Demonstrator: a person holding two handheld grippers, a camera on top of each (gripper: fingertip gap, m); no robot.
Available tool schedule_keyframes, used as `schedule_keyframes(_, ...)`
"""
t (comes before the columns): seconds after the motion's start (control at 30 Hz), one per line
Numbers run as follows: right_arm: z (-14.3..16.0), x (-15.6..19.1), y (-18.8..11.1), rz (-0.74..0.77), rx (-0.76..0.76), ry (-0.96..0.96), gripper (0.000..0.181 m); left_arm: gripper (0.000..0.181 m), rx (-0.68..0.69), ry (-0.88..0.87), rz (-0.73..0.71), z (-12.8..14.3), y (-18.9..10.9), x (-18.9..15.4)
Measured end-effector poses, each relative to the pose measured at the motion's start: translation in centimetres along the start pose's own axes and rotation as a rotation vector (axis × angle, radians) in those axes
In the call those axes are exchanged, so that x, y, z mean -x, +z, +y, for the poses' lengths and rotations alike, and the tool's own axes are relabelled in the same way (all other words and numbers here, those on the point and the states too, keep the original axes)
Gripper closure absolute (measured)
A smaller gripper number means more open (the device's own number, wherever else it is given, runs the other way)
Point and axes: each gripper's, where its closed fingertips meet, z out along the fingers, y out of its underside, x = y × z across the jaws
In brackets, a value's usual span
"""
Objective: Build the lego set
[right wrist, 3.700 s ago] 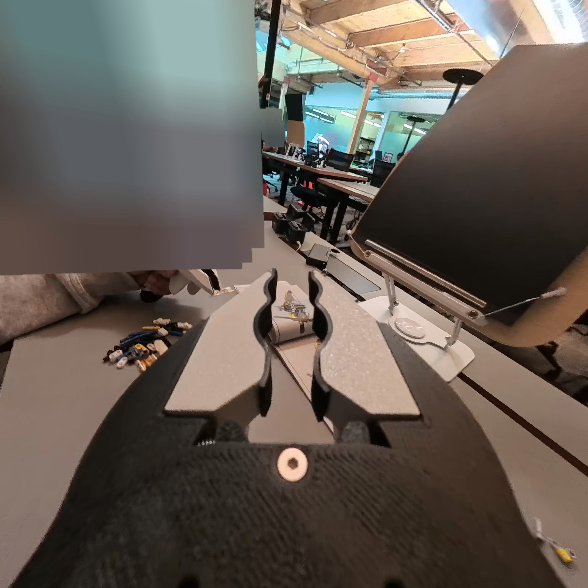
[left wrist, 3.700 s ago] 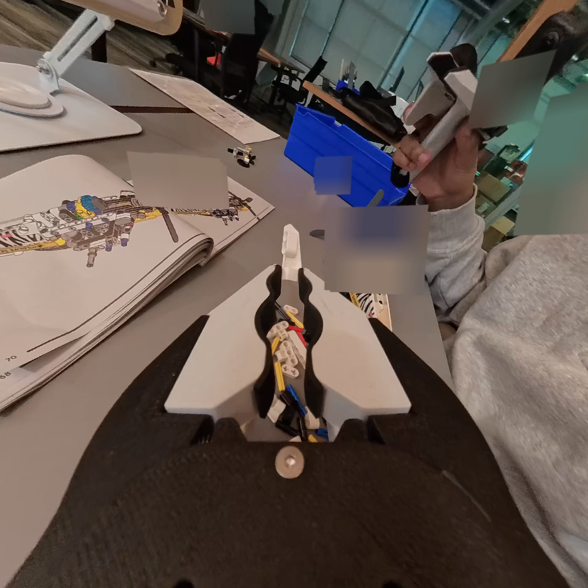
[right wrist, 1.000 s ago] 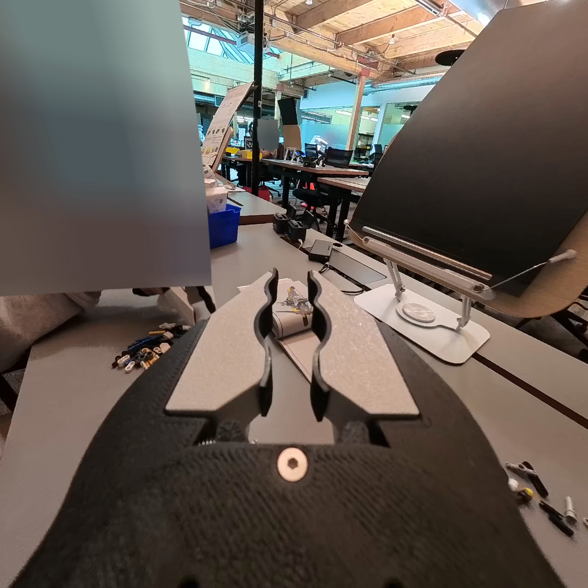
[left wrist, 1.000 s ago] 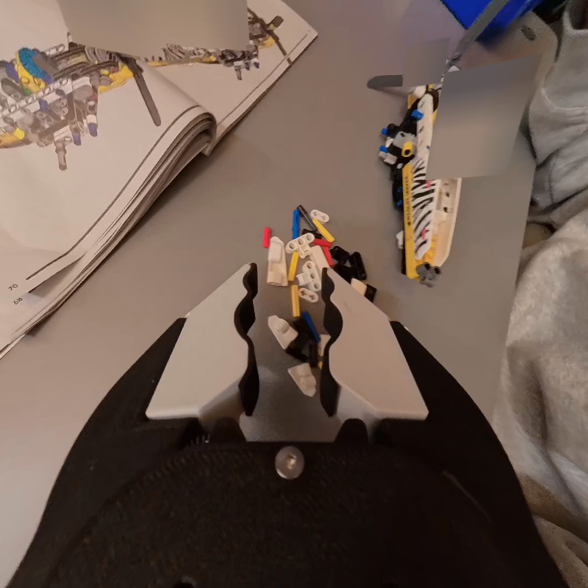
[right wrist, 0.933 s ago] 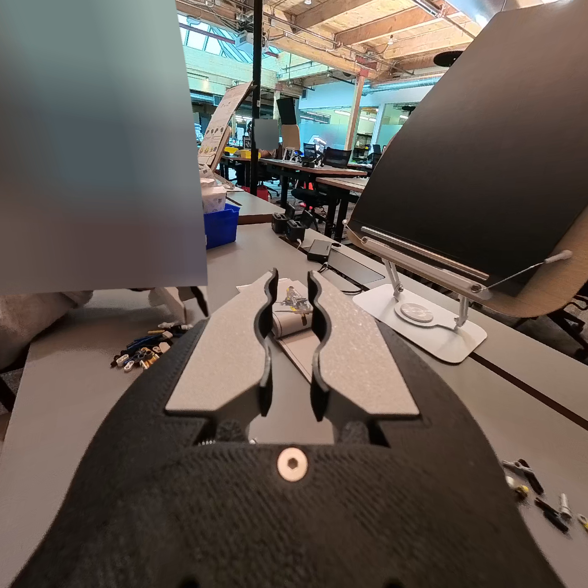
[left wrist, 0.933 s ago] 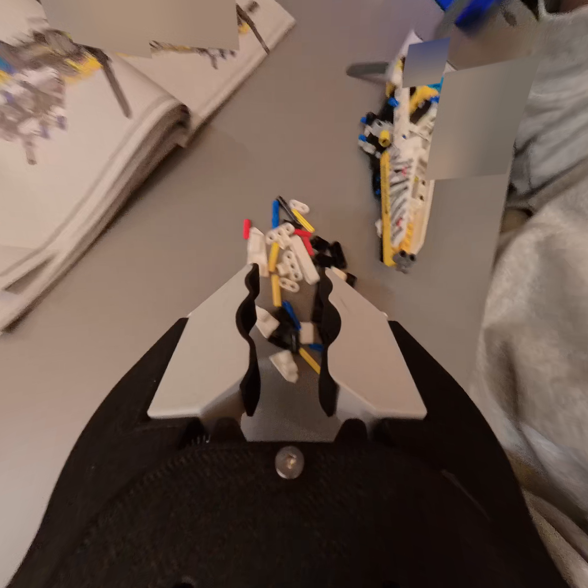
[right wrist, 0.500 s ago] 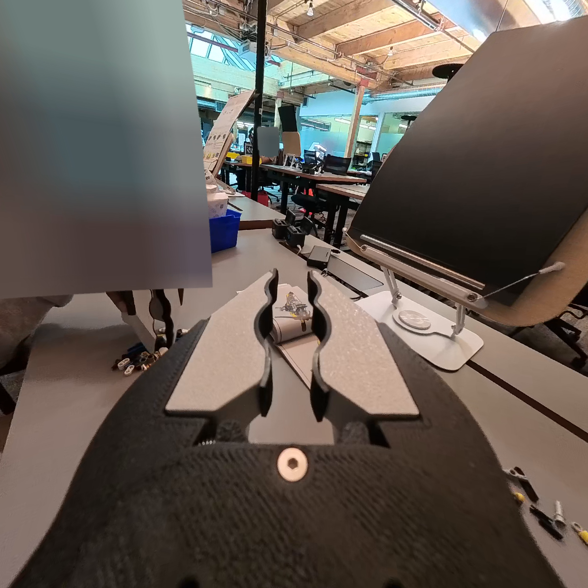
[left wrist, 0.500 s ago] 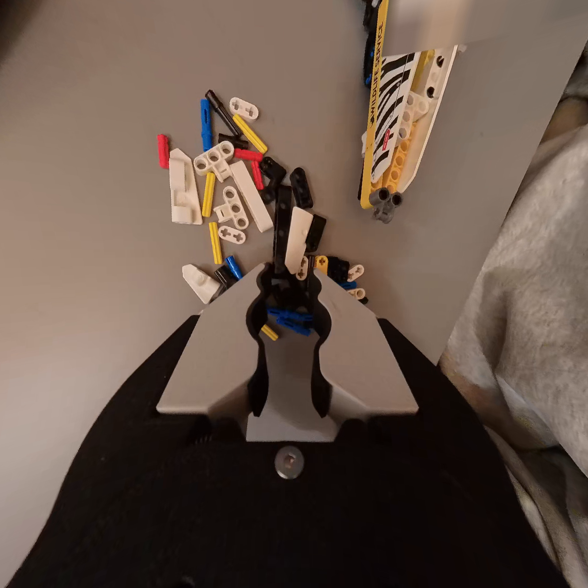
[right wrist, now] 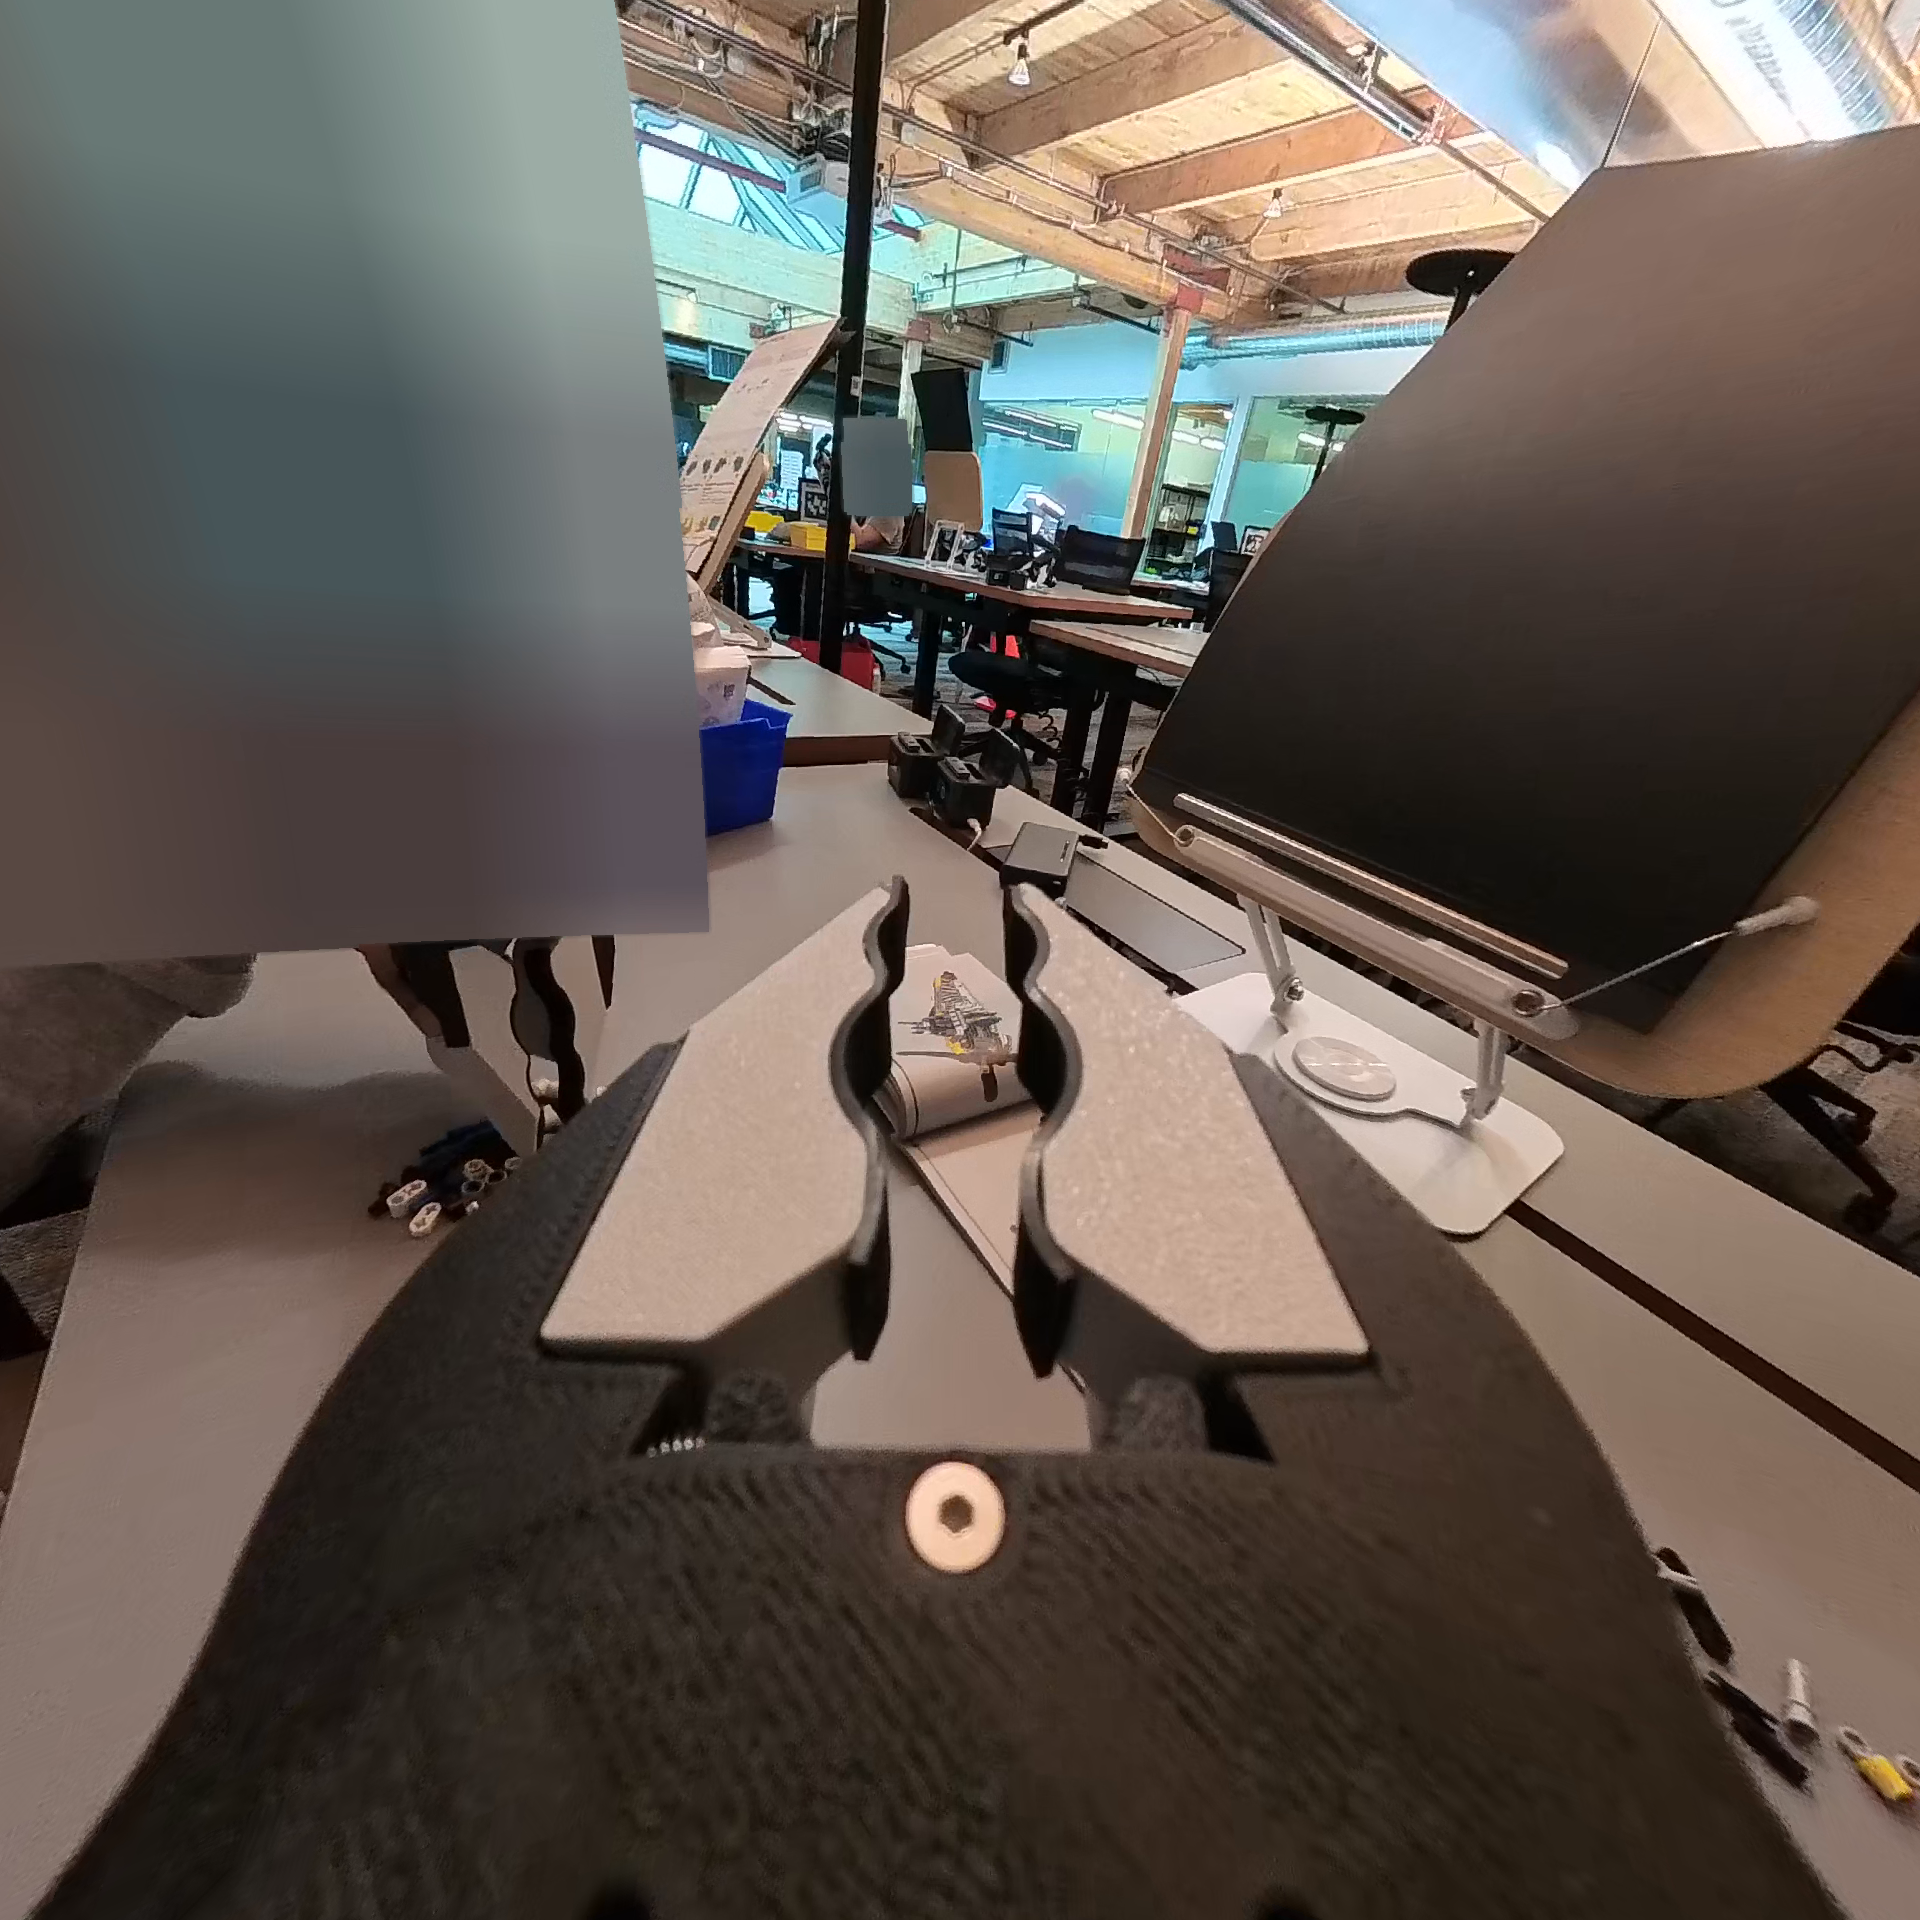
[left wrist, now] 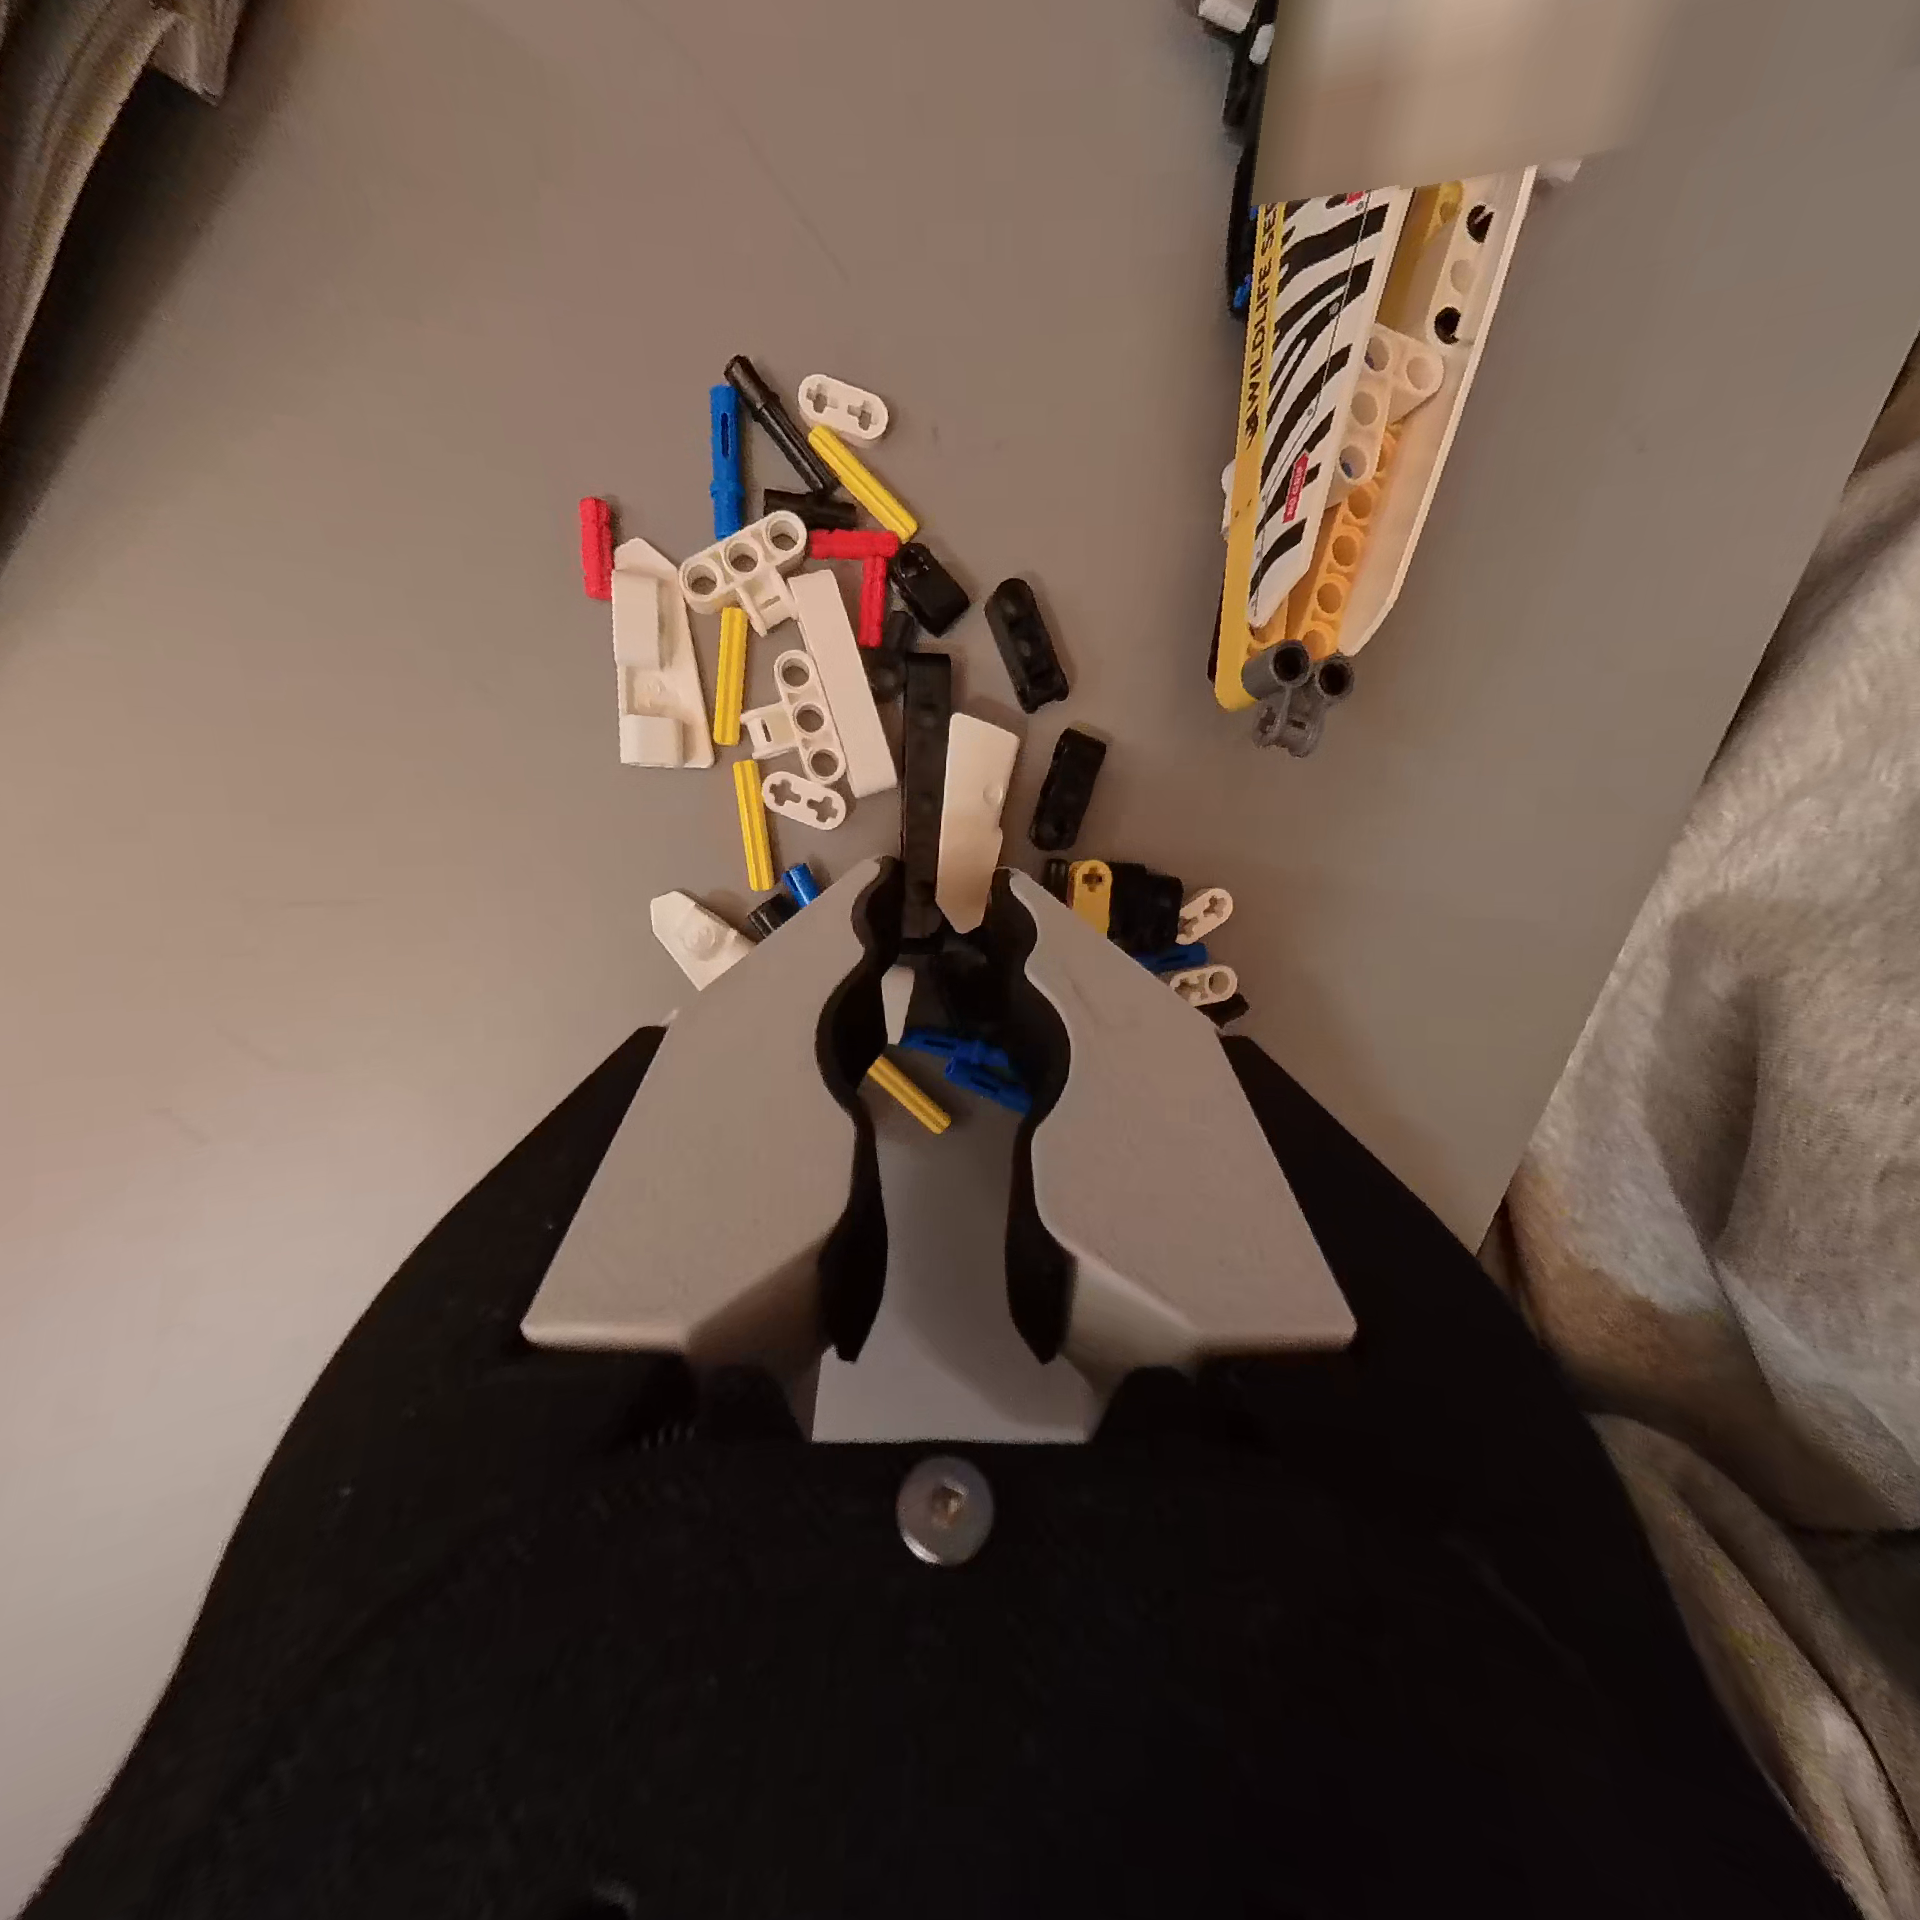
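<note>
In the left wrist view my left gripper (left wrist: 943, 883) points straight down into a pile of small loose lego pieces (left wrist: 790, 644) on the grey table (left wrist: 312, 623). Its jaws have narrowed onto the lower ends of a long black beam (left wrist: 923, 748) and a white panel piece (left wrist: 977, 790); both lie on the table. A part-built model with a yellow edge and zebra stripes (left wrist: 1330, 436) lies to the upper right. My right gripper (right wrist: 956, 914) is open and empty above the table. The right wrist view shows the left gripper (right wrist: 520, 1029) over the pile (right wrist: 442, 1174).
An open instruction booklet (right wrist: 956, 1060) lies ahead of the right gripper. A dark board on a white stand (right wrist: 1382, 1132) is at the right, a blue bin (right wrist: 740, 774) at the back. Several small pieces (right wrist: 1787, 1714) lie front right. A grey sleeve (left wrist: 1714, 1039) borders the table. The left gripper's tips are roughly 30 centimeters from the right gripper's.
The left gripper let go of the white piece it held, came down onto the pile with jaws wide, then narrowed them around the black beam and white panel. The right gripper has barely moved.
</note>
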Motion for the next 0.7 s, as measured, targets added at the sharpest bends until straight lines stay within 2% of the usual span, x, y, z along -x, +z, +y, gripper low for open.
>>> schedule_keyframes(0.33,0.0,0.2,0.2,-0.008,0.0,0.001,0.165,0.165,-0.174,-0.005,0.073,-1.5,-2.4,-0.2)
schedule_keyframes(0.53,0.0,0.5,0.3,-0.014,0.0,-0.004,0.165,0.167,-0.099,-0.03,0.068,-0.1,-1.0,0.4)
schedule_keyframes(0.7,-0.2,0.4,0.2,-0.011,-0.004,-0.005,0.165,0.17,-0.102,-0.027,0.051,-0.3,-0.9,0.7)
